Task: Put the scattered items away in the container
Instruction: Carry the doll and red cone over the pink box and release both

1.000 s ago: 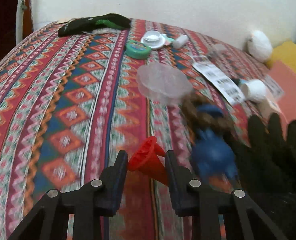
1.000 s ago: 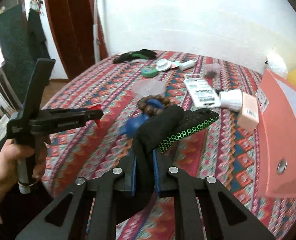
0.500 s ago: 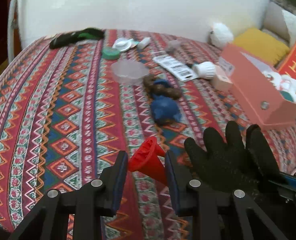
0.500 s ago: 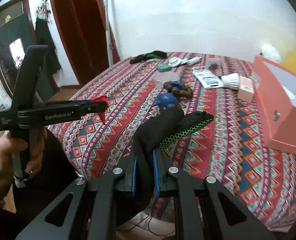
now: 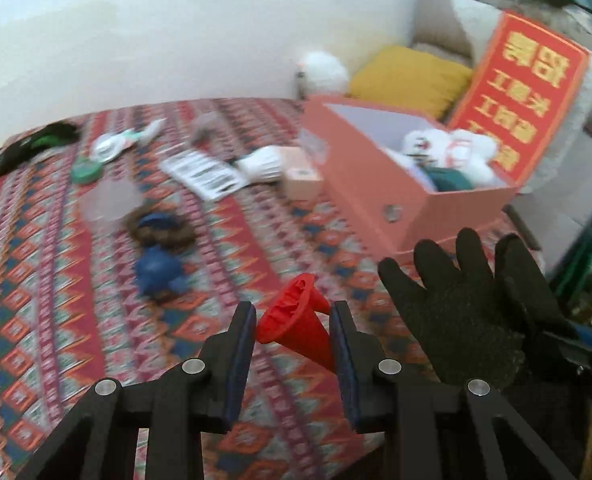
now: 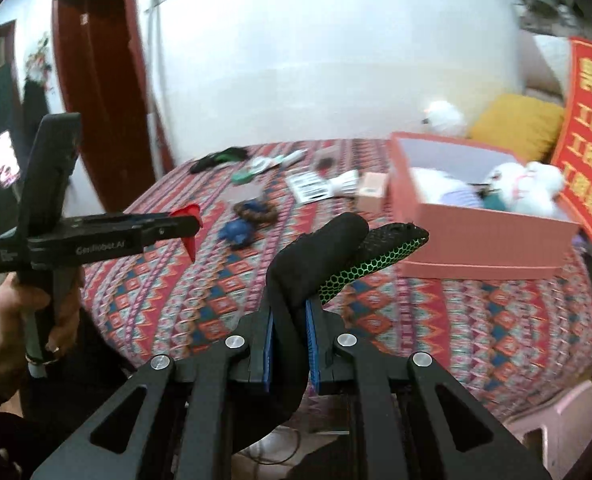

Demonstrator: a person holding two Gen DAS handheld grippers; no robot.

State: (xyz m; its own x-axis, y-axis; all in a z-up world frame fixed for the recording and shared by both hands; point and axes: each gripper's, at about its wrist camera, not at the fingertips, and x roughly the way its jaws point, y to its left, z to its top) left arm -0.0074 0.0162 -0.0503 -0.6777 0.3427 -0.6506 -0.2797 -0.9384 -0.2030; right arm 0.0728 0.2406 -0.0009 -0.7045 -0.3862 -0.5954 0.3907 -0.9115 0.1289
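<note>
Left hand-held gripper (image 5: 292,322) clamped red funnel (image 5: 296,320), right hand-held gripper (image 6: 289,320) clamped black glove (image 6: 316,260), patterned bed (image 5: 55,280) below, pink box (image 5: 396,184) ahead-right, white wall (image 5: 135,20) beyond

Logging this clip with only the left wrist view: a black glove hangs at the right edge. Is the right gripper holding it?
Observer: Yes, the right wrist view shows the right gripper shut on the black glove, pinched between its fingers.
Operator: Plain black all over?
Observer: No, one side carries a green honeycomb pattern.
Operator: Who holds the left gripper?
Observer: A bare hand wearing a ring grips its handle.
</note>
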